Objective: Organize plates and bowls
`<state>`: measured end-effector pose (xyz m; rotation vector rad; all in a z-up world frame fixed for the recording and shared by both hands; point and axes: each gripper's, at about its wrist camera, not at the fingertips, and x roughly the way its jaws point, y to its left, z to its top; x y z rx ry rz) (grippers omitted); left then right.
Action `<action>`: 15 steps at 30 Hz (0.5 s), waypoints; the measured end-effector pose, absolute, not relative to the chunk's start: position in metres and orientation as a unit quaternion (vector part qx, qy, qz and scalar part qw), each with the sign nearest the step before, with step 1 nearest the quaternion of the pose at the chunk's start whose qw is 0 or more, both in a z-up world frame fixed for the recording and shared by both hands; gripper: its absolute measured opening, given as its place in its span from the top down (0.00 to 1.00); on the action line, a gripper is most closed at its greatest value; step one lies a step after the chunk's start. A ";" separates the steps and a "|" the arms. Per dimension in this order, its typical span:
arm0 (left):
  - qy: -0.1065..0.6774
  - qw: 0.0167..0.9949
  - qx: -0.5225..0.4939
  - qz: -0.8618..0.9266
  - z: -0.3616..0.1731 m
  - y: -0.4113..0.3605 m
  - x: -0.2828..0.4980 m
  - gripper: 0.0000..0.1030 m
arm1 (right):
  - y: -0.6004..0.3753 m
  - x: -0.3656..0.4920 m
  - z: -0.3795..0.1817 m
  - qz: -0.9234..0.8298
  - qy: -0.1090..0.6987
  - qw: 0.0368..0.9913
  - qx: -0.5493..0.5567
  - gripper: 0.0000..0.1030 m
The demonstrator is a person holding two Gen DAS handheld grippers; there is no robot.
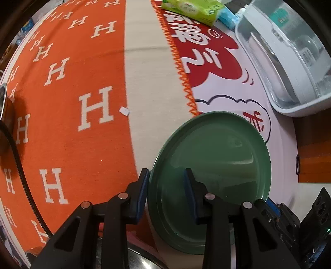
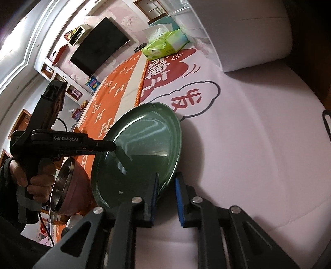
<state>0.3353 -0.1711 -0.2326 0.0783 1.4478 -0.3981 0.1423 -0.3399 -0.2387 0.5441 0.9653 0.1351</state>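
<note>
- Left claw: fingers apart, straddling the green plate's left rim.
- Right claw: fingers apart astride its near rim (no clamping visible).
- Plate tilted over the counter, beside a steel-lined pink bowl.

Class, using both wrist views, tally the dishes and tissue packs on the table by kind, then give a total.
Green plate: 1
Pink bowl with steel lining: 1
Green tissue pack: 1
Blue tissue pack: 1
Total: 4
</note>
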 end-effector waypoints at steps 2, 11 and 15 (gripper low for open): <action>0.655 0.730 0.039 -0.189 -0.230 -0.177 0.331 0.69 | -0.342 0.140 -0.237 0.054 0.459 0.849 0.257 0.85; 0.644 0.732 0.041 -0.219 -0.213 -0.195 0.312 0.69 | -0.359 0.123 -0.223 0.016 0.441 0.857 0.266 0.85; 0.634 0.739 0.035 -0.227 -0.200 -0.199 0.300 0.69 | -0.362 0.115 -0.215 0.011 0.430 0.863 0.266 0.85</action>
